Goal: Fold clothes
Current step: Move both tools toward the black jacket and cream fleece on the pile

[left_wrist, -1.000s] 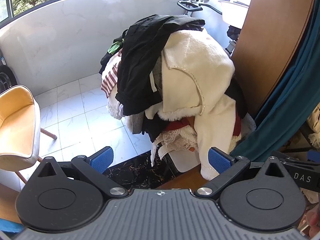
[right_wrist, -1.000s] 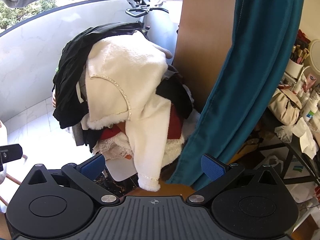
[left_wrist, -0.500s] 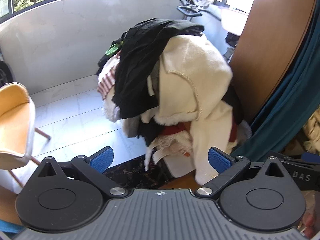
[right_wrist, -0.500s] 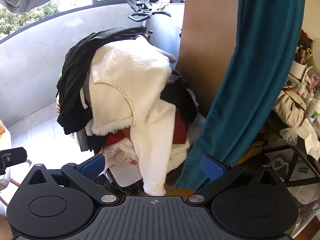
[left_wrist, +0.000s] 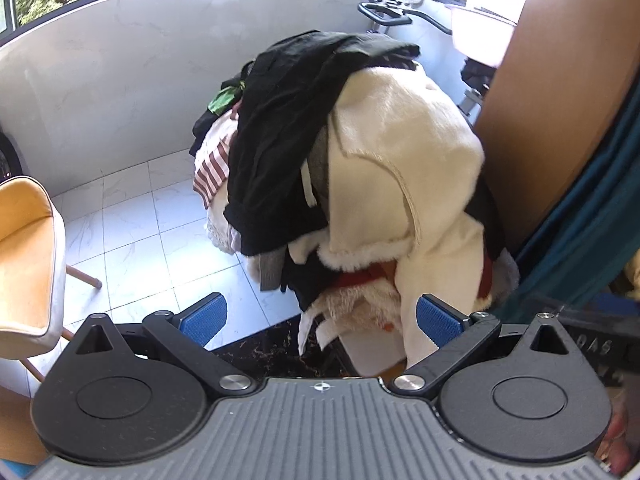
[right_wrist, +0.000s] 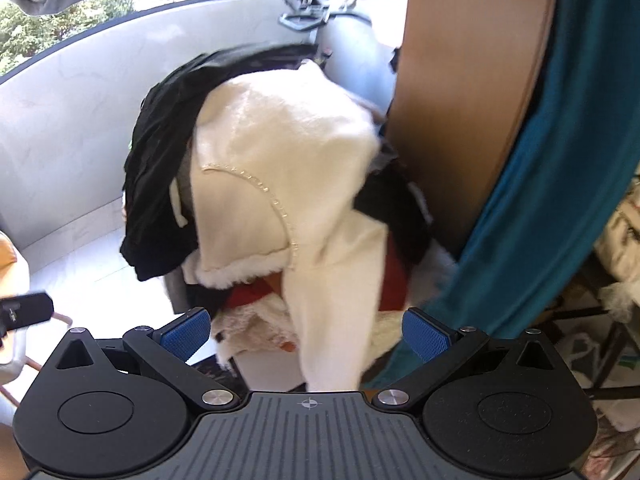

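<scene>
Both grippers open and empty before a heap of clothes

The left gripper (left_wrist: pixel 318 318) and right gripper (right_wrist: pixel 306 334) hold nothing, their blue pads spread wide. Ahead, the pile of clothes (left_wrist: pixel 344 184) sits heaped on a chair, a cream coat (right_wrist: pixel 288 184) draped over it beside a black garment (left_wrist: pixel 280 128), near the teal curtain (right_wrist: pixel 560 184).
</scene>
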### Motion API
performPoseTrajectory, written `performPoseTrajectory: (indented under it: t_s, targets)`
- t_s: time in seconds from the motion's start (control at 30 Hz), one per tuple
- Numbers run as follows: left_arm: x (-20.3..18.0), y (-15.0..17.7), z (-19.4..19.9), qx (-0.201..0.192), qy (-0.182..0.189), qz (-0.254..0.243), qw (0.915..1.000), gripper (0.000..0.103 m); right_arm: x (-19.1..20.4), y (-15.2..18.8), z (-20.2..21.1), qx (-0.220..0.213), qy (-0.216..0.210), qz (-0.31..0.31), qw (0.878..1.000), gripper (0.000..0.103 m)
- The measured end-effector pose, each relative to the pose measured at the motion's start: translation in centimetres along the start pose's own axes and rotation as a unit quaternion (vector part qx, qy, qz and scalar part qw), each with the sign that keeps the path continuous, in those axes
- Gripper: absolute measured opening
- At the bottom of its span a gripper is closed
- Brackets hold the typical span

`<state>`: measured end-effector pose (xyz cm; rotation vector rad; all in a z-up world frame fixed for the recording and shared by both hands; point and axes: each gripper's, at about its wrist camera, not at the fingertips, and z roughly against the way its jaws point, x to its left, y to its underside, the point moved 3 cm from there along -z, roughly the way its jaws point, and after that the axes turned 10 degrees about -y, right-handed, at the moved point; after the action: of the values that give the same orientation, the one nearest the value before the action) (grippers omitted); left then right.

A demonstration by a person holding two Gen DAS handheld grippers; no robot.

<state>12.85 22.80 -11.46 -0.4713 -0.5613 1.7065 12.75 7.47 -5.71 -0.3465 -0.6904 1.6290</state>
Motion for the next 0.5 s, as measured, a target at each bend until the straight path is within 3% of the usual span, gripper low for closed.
performPoseTrajectory:
  t_s: [0.13,0.5]
  targets:
    - [-0.1,-3.3,-1.9,0.008,0.009,0.016,0.9998,0.103,-0.2,-2.7,-2.3,0.001,-0.010,-0.006,1.000,0.102]
    - [-3.2,-10.9,-8.6,0.030,0.002,-0.025,0.9992,0.103,-4.0,-8.8,-8.2,-0.014,-0.002,-0.048,0.999,0.102]
